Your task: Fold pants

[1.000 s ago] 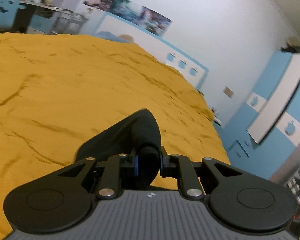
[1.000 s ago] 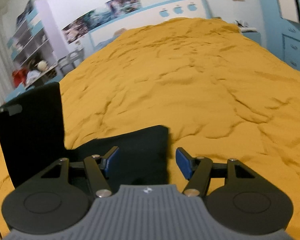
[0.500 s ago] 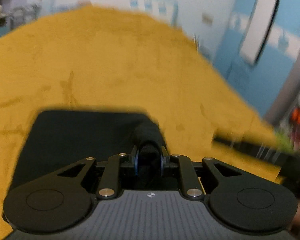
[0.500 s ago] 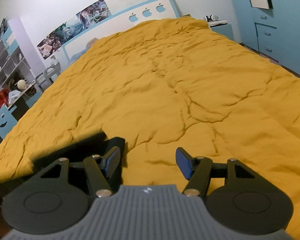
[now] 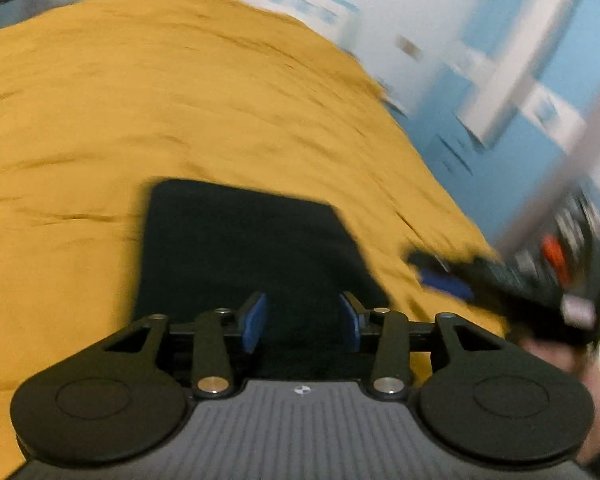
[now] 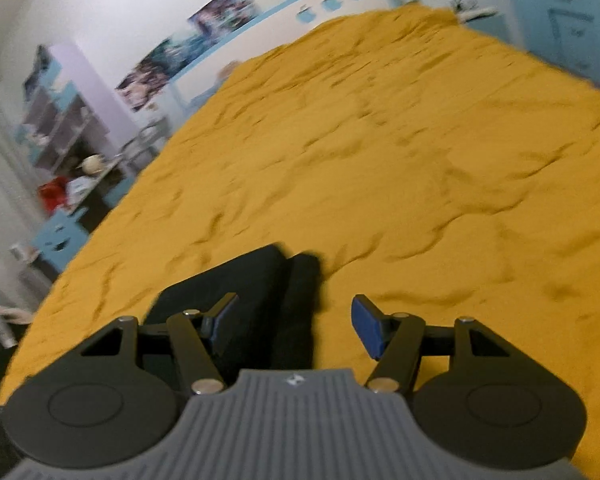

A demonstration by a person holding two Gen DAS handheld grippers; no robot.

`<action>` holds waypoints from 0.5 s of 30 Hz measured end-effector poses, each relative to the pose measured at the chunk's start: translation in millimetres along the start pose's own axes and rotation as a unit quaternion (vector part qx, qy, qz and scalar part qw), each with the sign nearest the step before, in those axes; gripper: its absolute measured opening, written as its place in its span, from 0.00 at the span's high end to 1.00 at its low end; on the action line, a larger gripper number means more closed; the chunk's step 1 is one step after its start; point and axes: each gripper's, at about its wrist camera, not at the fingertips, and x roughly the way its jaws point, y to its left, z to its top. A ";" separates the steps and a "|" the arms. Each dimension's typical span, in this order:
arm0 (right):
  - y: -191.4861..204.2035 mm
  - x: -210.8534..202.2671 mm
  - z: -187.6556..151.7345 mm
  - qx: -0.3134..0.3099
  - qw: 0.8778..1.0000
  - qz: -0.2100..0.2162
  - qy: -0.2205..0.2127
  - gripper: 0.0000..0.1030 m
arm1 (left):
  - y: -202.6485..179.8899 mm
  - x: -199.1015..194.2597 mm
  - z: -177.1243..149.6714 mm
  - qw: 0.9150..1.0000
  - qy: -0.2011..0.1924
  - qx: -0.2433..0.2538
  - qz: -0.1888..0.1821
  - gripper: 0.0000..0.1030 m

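The black pants (image 5: 244, 248) lie folded into a flat rectangle on the yellow bedspread (image 5: 140, 100). My left gripper (image 5: 302, 322) is open and empty, just above the near edge of the pants. In the right wrist view the pants (image 6: 260, 292) show as a folded stack with a narrow strip beside it. My right gripper (image 6: 294, 326) is open and empty, over the right end of the stack. The right gripper also shows blurred at the right of the left wrist view (image 5: 500, 280).
The bedspread (image 6: 380, 160) stretches far ahead to a white and blue headboard (image 6: 320, 4). Shelves and a desk with clutter (image 6: 68, 168) stand to the left of the bed. Blue cabinets (image 5: 520, 112) stand to its right.
My left gripper has opened and let go of the pants, which now lie flat. My right gripper, open throughout, has swung left, back over the pants. Both views are motion-blurred.
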 end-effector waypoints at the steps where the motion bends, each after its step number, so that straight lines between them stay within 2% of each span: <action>1: 3.3 3.1 -2.7 0.003 1.000 0.011 0.009 0.43 | 16.2 -5.1 3.8 1.000 -0.012 -0.025 0.011 0.49; 3: 9.6 8.5 -7.5 0.010 0.999 0.029 0.025 0.43 | 45.2 -8.1 8.1 0.997 -0.014 -0.068 0.036 0.48; 5: 13.9 14.9 -12.7 0.016 0.998 0.040 0.040 0.43 | 65.8 -5.2 9.8 0.993 -0.001 -0.102 0.060 0.48; 8: 19.4 23.7 -19.8 0.013 0.998 0.037 0.059 0.48 | 82.6 1.8 2.2 0.990 0.012 -0.132 0.055 0.48; 10: 21.7 27.8 -23.5 0.014 0.997 0.032 0.066 0.58 | 81.7 11.8 -3.6 0.990 0.022 -0.132 0.049 0.48; 11: 20.4 29.0 -24.4 0.021 0.997 0.031 0.068 0.75 | 77.8 16.4 -5.8 0.990 0.026 -0.128 0.048 0.48; 12: 17.9 29.0 -25.3 0.034 0.997 0.032 0.068 0.84 | 71.8 24.7 -3.3 0.991 0.028 -0.125 0.049 0.48; 14: 11.9 23.2 -24.2 0.061 0.994 0.051 0.069 0.92 | 69.1 26.0 -2.6 0.991 0.026 -0.124 0.049 0.48; 15: 8.8 14.7 -22.4 0.078 0.992 0.072 0.061 0.93 | 67.6 22.5 -2.5 0.991 0.022 -0.122 0.047 0.47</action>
